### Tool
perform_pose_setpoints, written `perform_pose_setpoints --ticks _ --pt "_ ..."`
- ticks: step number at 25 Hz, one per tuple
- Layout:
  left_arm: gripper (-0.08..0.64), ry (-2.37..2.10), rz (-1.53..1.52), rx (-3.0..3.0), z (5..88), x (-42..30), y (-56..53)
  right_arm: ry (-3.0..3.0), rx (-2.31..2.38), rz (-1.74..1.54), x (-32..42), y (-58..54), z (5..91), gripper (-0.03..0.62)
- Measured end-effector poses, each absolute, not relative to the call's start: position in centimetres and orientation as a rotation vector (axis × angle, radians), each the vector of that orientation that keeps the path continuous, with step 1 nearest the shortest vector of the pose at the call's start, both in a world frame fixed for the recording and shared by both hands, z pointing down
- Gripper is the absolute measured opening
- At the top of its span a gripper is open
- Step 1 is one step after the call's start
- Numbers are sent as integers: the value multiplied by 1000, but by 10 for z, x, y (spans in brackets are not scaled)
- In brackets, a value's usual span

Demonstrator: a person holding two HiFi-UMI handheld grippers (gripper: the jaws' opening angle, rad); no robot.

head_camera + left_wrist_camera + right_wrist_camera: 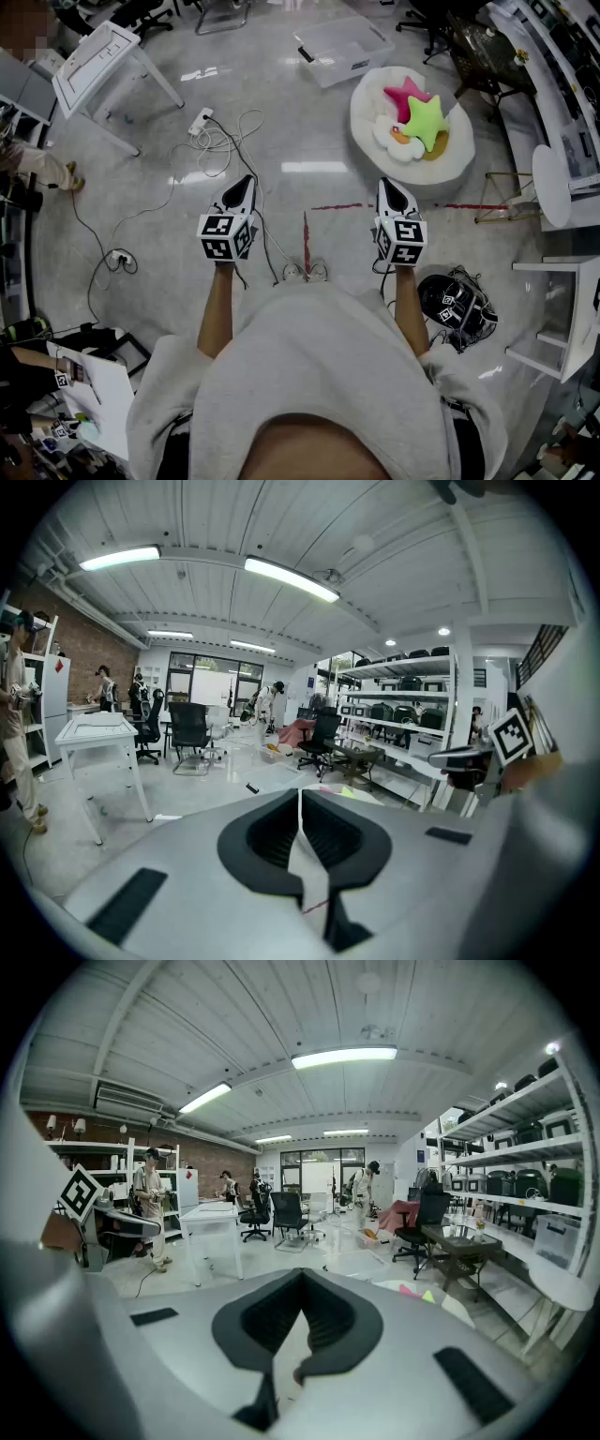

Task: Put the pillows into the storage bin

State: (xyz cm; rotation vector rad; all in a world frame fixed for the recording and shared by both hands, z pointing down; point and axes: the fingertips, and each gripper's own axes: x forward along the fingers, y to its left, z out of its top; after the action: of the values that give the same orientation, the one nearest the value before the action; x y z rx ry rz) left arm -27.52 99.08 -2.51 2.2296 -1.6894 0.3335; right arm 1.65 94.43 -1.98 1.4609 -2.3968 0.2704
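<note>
My left tool (247,185) and right tool (387,186) point ahead, both jaws closed together and empty. Ahead to my right, a pink star pillow (405,96), a green star pillow (427,123) and a white flower pillow (397,141) lie on a round white cushion (372,105) on the floor (309,141). The clear storage bin (343,49) stands just beyond.

The green star pillow (427,120) partly hides the pink star pillow (403,92) and the white flower pillow (387,134).
</note>
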Motion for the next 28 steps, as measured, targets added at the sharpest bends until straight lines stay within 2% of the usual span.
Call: perform_pose_setpoints --ticks 11,12,13,14,15,16,20,28 --pt "18 -1704 338 2238 -25 -267 983 -2407 1480 263 29 941 -18 -2" --pt "22 -1711 349 2252 -25 -265 982 -2432 1481 272 29 940 -20 -2" --pt "56 -1716 371 2270 -24 -262 981 -2461 1471 281 28 939 -21 -1" --pt "164 -1715 400 2285 -23 -258 980 -2491 1450 289 26 939 -21 129" --pt "228 -1709 424 2294 -21 -255 979 -2514 1426 294 23 938 -21 334" --pt "231 -1702 435 2297 -19 -251 979 -2527 1404 295 22 938 -20 374" --pt "232 -1692 394 2277 -18 -238 977 -2526 1364 292 25 937 -15 330" --pt "230 -1705 415 2218 -5 -220 976 -2506 1343 298 45 929 -4 313"
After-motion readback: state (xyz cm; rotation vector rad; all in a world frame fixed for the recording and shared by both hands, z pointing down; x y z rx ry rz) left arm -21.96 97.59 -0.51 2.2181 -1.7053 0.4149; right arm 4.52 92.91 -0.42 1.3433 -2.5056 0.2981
